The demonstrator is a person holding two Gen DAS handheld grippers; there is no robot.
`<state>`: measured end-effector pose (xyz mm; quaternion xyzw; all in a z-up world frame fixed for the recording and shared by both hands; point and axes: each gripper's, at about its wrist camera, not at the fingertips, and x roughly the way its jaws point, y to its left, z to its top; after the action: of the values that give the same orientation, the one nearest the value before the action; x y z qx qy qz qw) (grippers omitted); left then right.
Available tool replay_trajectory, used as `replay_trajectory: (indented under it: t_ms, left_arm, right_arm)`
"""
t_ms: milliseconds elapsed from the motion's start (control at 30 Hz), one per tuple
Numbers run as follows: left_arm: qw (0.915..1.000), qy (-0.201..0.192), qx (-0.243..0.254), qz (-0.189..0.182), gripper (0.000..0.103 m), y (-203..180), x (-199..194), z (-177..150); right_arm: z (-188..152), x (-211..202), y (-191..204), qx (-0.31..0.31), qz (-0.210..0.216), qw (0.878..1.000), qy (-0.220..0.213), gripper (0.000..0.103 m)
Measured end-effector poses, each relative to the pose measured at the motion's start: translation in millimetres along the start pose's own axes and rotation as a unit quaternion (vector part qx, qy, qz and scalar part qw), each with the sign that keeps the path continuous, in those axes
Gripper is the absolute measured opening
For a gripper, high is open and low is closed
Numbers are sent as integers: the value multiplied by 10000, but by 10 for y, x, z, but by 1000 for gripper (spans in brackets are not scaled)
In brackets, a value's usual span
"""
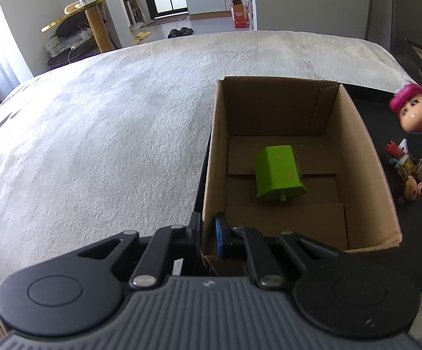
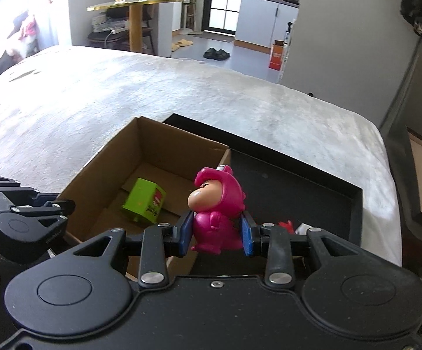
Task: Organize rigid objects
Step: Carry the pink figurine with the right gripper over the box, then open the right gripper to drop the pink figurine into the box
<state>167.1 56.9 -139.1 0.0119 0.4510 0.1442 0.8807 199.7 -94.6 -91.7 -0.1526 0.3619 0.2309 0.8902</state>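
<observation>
White fuzzy blanket (image 1: 108, 122) under the open brown cardboard box (image 1: 365, 157): left gripper (image 1: 205, 233) pinches its near wall, right gripper (image 2: 216, 233) clamps a pink dino-suit figurine (image 2: 215, 204) just beside it.

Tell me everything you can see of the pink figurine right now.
The pink figurine is a glossy, hard-plastic-looking toy: a child with a tan face in a magenta dinosaur-style hood and suit. It stands upright, face turned left toward the cardboard box, clamped at the body between the blue pads of the right gripper. It appears lifted above the black tray, just right of the box.
</observation>
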Motion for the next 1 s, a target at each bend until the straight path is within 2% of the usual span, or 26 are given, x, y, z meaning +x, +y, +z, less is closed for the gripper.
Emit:
replay_trajectory:
  t_ms: [400, 667, 733, 800, 1000]
  left_arm:
    - [9999, 13, -46, -109, 9, 51, 25, -3]
    - [9998, 46, -58, -175, 9, 78, 48, 1]
    - [9998, 47, -58, -173, 9, 79, 47, 0]
    - [9998, 47, -60, -174, 9, 79, 47, 1]
    - [9998, 63, -61, -165, 9, 77, 52, 6]
  right_arm:
    - [151, 192, 285, -351, 99, 9993, 115, 34]
    - [266, 219, 392, -511, 65, 9987, 25, 34]
    - [284, 228, 411, -578, 13, 9983, -14, 35]
    - [279, 242, 428, -663, -94, 9978, 1, 46]
    - [198, 210, 386, -600, -70, 9981, 77, 46]
